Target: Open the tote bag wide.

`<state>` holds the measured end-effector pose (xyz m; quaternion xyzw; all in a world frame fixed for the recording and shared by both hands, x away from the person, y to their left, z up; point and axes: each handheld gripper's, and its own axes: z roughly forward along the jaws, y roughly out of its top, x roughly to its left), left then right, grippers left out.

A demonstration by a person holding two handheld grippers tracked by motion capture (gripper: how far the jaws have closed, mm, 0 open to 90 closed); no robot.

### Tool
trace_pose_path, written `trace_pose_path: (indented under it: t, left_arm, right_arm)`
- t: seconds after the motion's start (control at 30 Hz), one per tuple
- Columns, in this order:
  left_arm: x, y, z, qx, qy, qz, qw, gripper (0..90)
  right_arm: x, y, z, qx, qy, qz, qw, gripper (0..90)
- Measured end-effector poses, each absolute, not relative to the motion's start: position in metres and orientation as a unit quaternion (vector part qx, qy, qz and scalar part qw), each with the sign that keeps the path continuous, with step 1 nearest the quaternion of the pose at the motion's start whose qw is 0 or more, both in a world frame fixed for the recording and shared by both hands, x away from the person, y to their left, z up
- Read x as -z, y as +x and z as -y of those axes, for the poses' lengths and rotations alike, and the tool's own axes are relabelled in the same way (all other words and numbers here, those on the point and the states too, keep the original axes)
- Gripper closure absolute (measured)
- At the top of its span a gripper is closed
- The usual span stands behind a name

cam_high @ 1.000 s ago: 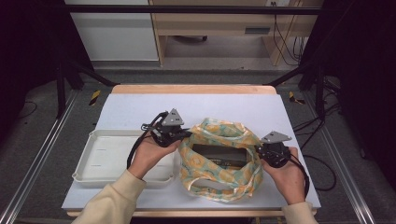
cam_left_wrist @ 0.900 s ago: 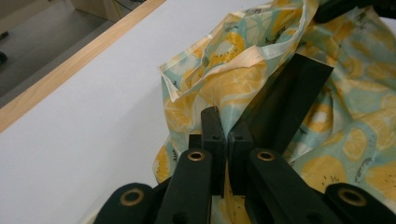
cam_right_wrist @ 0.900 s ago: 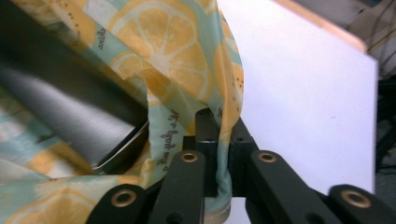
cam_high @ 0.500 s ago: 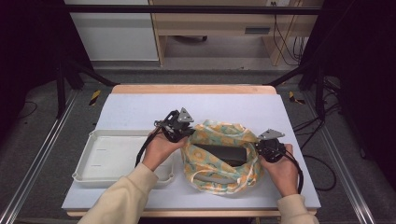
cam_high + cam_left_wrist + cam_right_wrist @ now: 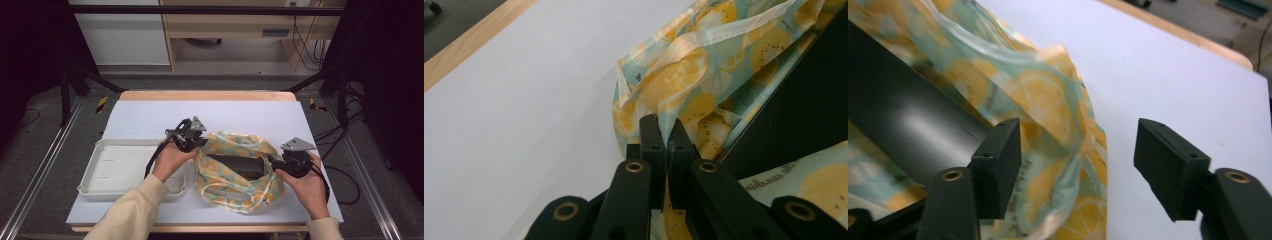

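Observation:
A fabric bag [image 5: 235, 172] printed with lemons lies on the white table with its mouth held apart. Inside it rests a flat black box [image 5: 237, 165]. My left gripper [image 5: 199, 143] is at the bag's left rim, shut on a fold of that fabric [image 5: 684, 70] just above the pads. At the right rim, my right gripper [image 5: 275, 164] has just been opening. Its jaws now stand wide apart in the right gripper view, and the bag's edge [image 5: 1048, 110] hangs loose by the left pad without being pressed. The black box [image 5: 908, 117] shows behind that edge.
An empty white tray [image 5: 115, 167] sits left of the bag, under my left forearm. The white table top [image 5: 235, 112] stretches bare behind the bag to a wooden far edge [image 5: 210, 95]. Cables trail from both grippers.
My right gripper's jaws have opened and let go of the bag's right rim. My left gripper has shifted slightly right and lower, still holding the left rim.

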<state>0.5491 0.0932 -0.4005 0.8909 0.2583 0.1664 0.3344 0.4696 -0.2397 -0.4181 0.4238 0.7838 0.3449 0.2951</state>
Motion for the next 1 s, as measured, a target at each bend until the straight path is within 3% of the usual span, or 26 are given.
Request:
trace_pose_path:
  t: [0.13,0.27,0.5,0.53,0.57,0.67,1.0]
  left_arm:
    - [0.401,0.548,-0.094,-0.165,0.890,-0.257,0.338,89.7]
    - [0.402,0.546,-0.095,-0.164,0.890,-0.257,0.340,89.7]
    - [0.403,0.544,-0.096,-0.164,0.891,-0.255,0.339,89.6]
    - [0.403,0.544,-0.096,-0.164,0.891,-0.255,0.339,89.6]
    - [0.403,0.545,-0.097,-0.163,0.892,-0.255,0.335,89.5]
    - [0.405,0.547,-0.097,-0.162,0.894,-0.257,0.330,89.3]
    - [0.424,0.557,-0.095,-0.155,0.905,-0.270,0.291,89.3]
  right_arm:
    - [0.411,0.470,0.238,-0.365,0.411,-0.784,0.287,29.2]
    - [0.410,0.472,0.239,-0.378,0.411,-0.779,0.284,36.5]
    - [0.422,0.481,0.237,-0.354,0.404,-0.793,0.288,68.4]
    - [0.422,0.481,0.237,-0.354,0.404,-0.793,0.288,68.4]
    - [0.426,0.484,0.236,-0.340,0.404,-0.798,0.290,77.4]
    - [0.430,0.489,0.236,-0.341,0.405,-0.798,0.287,87.1]
    - [0.449,0.512,0.235,-0.334,0.413,-0.808,0.256,90.0]
